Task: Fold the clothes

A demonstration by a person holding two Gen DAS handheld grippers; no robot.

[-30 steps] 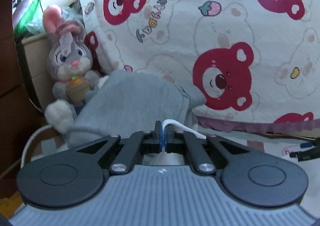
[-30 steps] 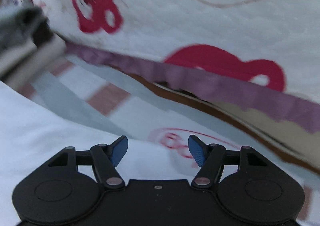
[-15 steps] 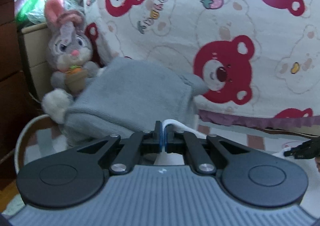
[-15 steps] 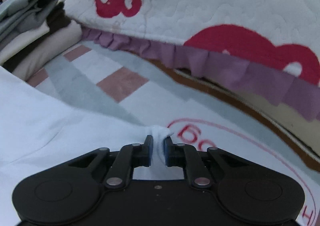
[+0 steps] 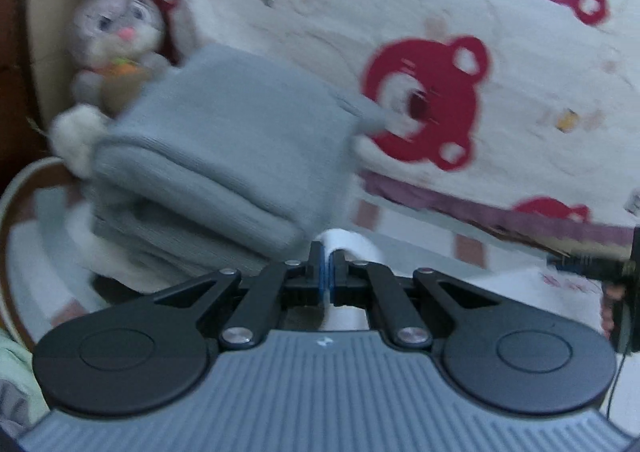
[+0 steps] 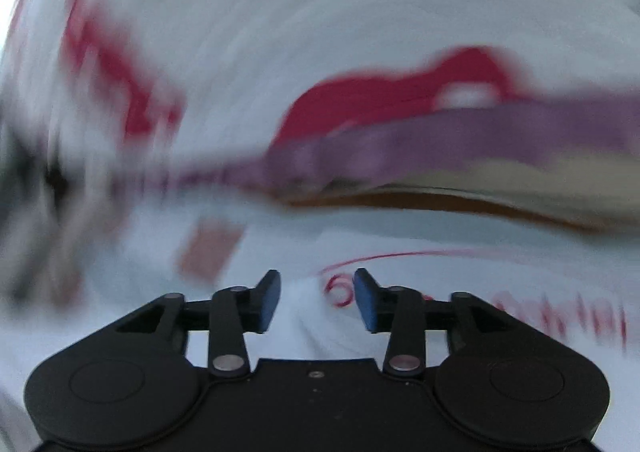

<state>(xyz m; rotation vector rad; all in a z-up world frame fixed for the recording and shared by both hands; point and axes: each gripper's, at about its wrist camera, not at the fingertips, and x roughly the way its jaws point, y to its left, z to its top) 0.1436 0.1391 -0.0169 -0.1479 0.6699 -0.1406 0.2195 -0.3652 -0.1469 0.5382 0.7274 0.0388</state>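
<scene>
The white garment (image 5: 347, 242) is pinched in my left tongs (image 5: 327, 272): a small fold of it rises just above the pressed-together pads at 12 o'clock of the tongs, and more white cloth shows below them, between the arms. In the right wrist view the same white cloth (image 6: 304, 316) spreads under and in front of my right tongs (image 6: 316, 300), whose blue pads (image 6: 269, 302) stand spread apart with nothing between them; the cloth lies in soft wrinkles at their tips, though blur keeps me from telling whether they touch it.

From the left tongs, at 11 o'clock and close by, sits a stack of folded grey clothes (image 5: 224, 156), thick layers one on another. Behind it at 10 o'clock a grey plush rabbit (image 5: 116, 24) with pink ears leans upright, its white foot beside the stack's corner. Across 12 to 2 o'clock hangs a cream quilt printed with red bears (image 5: 428, 100), edged with a purple frill (image 5: 480, 212). The checked mat (image 5: 400, 220) lies below the frill. At 3 o'clock a dark gripper part pokes in from the edge.

In the right view, heavily blurred, the quilt fills the top, the frill crosses the middle, and red lettering (image 6: 560, 316) on the mat sits at 2 o'clock of my right tongs.
</scene>
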